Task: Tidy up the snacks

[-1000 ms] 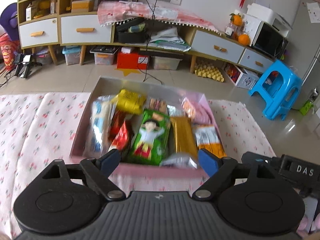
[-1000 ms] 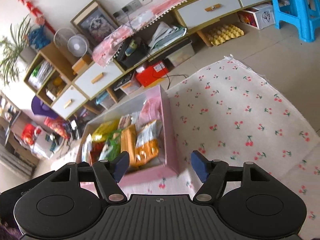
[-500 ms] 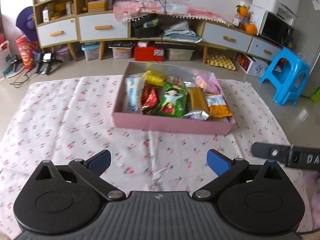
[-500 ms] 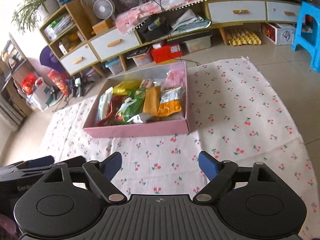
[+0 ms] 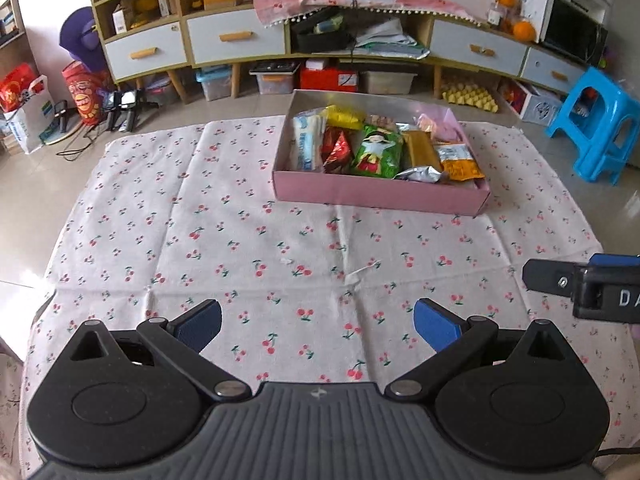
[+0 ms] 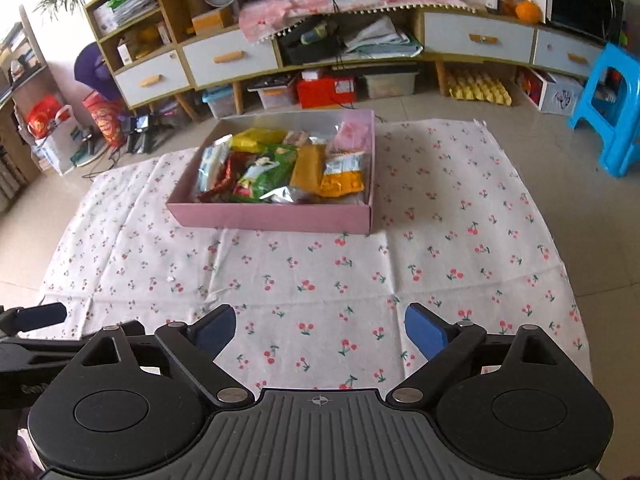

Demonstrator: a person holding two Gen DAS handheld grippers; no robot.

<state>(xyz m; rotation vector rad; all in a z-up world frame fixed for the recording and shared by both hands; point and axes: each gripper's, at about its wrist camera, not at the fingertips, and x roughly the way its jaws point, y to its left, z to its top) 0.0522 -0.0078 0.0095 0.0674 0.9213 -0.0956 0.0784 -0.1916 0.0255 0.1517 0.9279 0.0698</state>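
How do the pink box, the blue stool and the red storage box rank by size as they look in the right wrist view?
1. pink box, clearly the largest.
2. blue stool, partly cut off by the picture's edge.
3. red storage box, the smallest; it also stands farthest from the camera, so its true size is unsure.

My left claw (image 5: 317, 325) hangs level with its 2 blue-padded fingers (image 5: 199, 321) spread wide, nothing between them. My right claw (image 6: 320, 330) sits the same way, fingers (image 6: 423, 331) parted and empty. Each shows at the edge of the other's view, so the 2 claws are side by side, close but not touching.
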